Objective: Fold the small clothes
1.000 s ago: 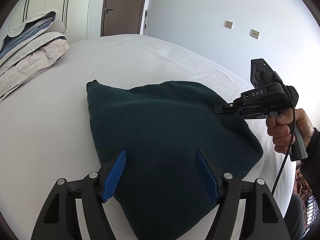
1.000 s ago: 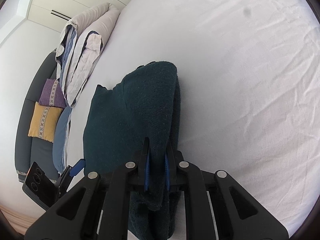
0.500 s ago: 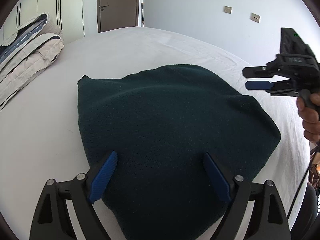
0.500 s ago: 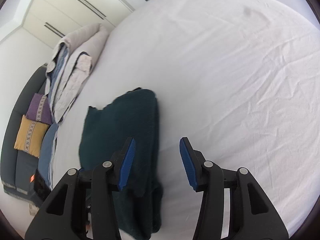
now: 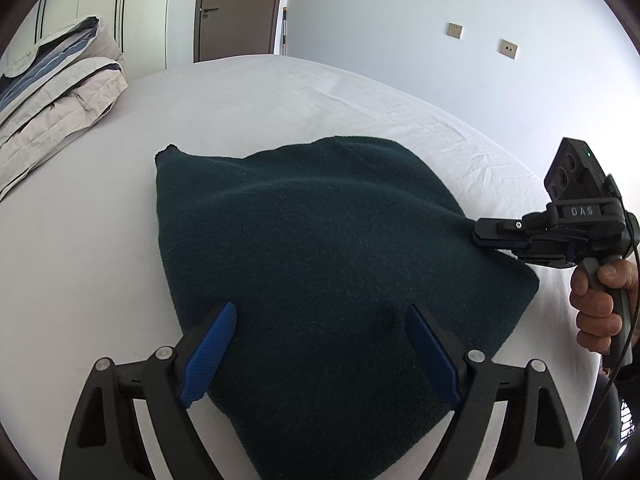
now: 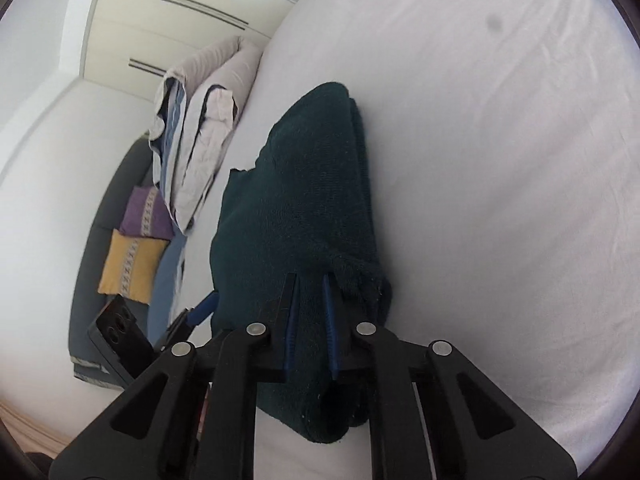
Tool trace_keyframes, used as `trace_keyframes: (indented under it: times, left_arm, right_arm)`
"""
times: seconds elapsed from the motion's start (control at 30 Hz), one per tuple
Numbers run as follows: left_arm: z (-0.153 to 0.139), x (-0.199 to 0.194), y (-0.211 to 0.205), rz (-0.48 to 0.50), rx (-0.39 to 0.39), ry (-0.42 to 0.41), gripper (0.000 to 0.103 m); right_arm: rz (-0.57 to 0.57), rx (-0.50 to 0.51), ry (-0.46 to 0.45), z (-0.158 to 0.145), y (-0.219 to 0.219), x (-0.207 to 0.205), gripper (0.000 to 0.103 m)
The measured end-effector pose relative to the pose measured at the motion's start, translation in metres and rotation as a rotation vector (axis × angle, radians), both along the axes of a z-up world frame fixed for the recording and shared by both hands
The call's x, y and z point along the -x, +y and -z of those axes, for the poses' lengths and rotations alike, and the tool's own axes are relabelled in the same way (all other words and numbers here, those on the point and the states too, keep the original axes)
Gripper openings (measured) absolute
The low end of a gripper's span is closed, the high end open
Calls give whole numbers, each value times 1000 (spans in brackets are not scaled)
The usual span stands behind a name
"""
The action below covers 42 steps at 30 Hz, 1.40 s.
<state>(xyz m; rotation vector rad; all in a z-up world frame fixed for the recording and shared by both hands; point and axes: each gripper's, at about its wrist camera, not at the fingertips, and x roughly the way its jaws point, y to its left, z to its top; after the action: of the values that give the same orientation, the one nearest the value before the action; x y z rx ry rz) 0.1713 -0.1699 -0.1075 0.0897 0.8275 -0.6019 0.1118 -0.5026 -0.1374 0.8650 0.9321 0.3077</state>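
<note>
between the right gripper's point(image 6: 310, 304) just-closed blue pads – folded dark green knit garment point(image 5: 320, 248), pinched; left gripper point(image 5: 320, 344) gapes wide above it, empty.

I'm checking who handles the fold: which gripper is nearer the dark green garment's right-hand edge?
Right. The right gripper has just closed on the dark green garment at that edge; the left gripper hangs open over its near edge.
</note>
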Motion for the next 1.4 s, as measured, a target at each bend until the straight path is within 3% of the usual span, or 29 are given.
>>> trace_keyframes:
  times: [0.07,0.13,0.23,0.3,0.37,0.4,0.47,0.6,0.77,0.8,0.87,0.93,1.03,1.13,1.27,1.4]
  left_arm:
    - [-13,-3,12,-32,61,19,74]
    - [-27,-8,24,-61,136,15,74]
    - [-36,-25,27,-81,165,30,73]
    - [-33,-37,24,-92,172,42,73]
    - [-17,-54,21,-105,174,130,73]
    - [-6,-61,19,-107,173,180,71]
    - [3,-62,18,-108,164,170,70]
    - [2,-58,12,-89,120,137,70]
    - [-21,-61,20,-111,205,129,63]
    - [-24,-63,17,-108,198,123,63]
    - [-20,-75,7,-104,152,131,63]
    - [-4,-87,1,-104,104,173,63]
    - [5,-92,-8,-91,58,168,63]
    - [6,-96,-8,-87,58,187,63]
    - [9,-96,-7,-87,59,190,63]
    - [10,-96,-11,-93,37,183,63]
  right_arm:
    - [14,68,-11,-16,4,6,14]
    - [-11,61,-51,-34,12,9,17]
    - [-125,33,-120,-55,38,7,22]
    - [-172,60,-98,-50,54,1,29]
    - [-146,79,-7,-24,51,-6,30]
    - [-121,48,42,-5,44,-8,30]
    - [-87,-79,25,16,27,-4,21]
    - [-89,-29,13,2,30,2,25]
    - [-72,-40,-80,-33,26,-26,28]
    - [-67,-18,-73,-34,26,-36,31]
    - [-67,-5,-36,-25,27,-60,47]
    - [-57,-6,19,-2,24,-78,45]
    - [-30,-64,-3,9,16,-86,42]
    - [-42,-9,10,-4,20,-92,44]
    - [-42,1,-59,-36,21,-105,47]
    - [-58,44,13,-27,28,-140,47]
